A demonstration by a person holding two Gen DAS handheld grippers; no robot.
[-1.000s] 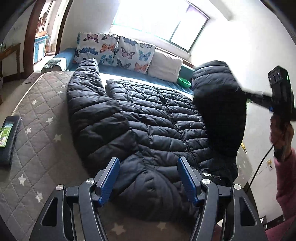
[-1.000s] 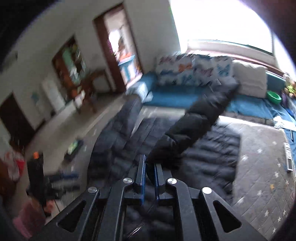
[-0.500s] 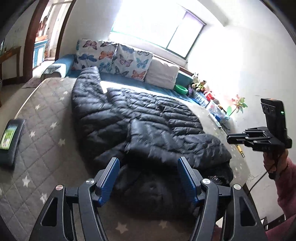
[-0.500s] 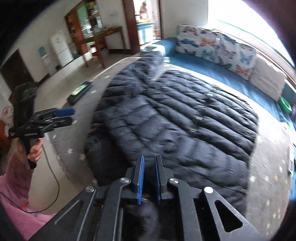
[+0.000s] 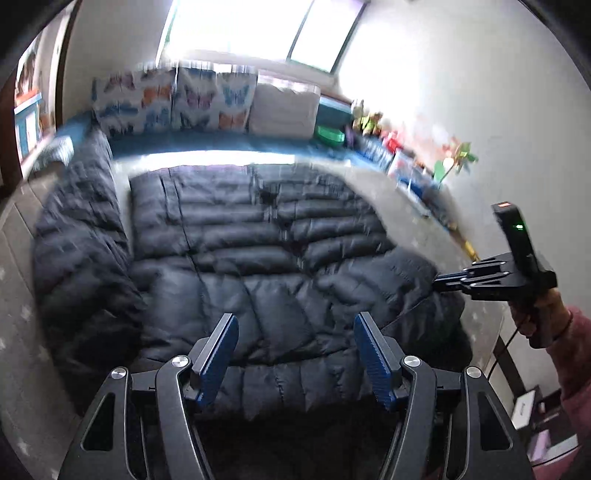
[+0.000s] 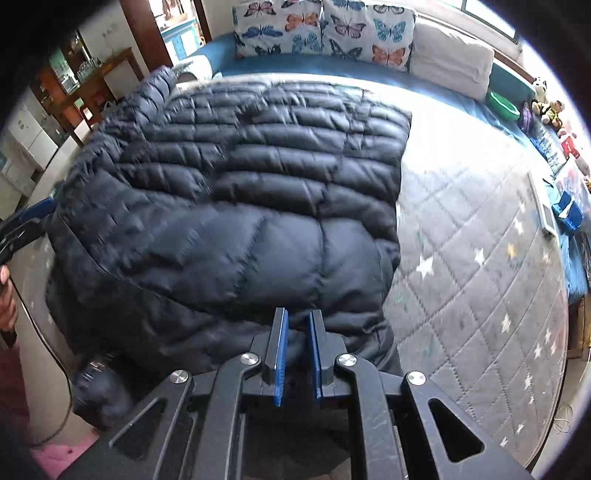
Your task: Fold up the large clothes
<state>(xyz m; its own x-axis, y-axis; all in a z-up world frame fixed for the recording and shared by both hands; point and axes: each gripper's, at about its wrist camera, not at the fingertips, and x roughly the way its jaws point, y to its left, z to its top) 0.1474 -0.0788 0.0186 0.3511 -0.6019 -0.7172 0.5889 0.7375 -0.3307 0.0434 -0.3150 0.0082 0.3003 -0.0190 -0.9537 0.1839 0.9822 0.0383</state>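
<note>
A black puffer jacket (image 5: pixel 258 251) lies spread on the grey star-quilted mattress (image 6: pixel 480 258). One sleeve (image 6: pixel 240 251) is folded across its lower body. My right gripper (image 6: pixel 297 325) points steeply down at the sleeve's near edge and is shut on it, with dark fabric pinched between the blue pads. In the left wrist view that right gripper (image 5: pixel 439 284) meets the jacket's right edge, held by a hand in a pink sleeve. My left gripper (image 5: pixel 295 350) hovers open over the near hem with nothing between its fingers. Its blue tip (image 6: pixel 37 210) shows at the jacket's left side.
Butterfly pillows (image 6: pixel 321 33) and a white pillow (image 6: pixel 450 55) line the blue strip at the far side. A green bowl (image 6: pixel 504 103), soft toys (image 6: pixel 546 107) and small boxes (image 6: pixel 569 214) run along the right wall. The mattress edge drops off at the near left, by a cable (image 6: pixel 40 339).
The right gripper, which held the sleeve raised, has swung it down across the jacket and now sits low at its edge. The left wrist view has slid sideways, now squarer to the jacket.
</note>
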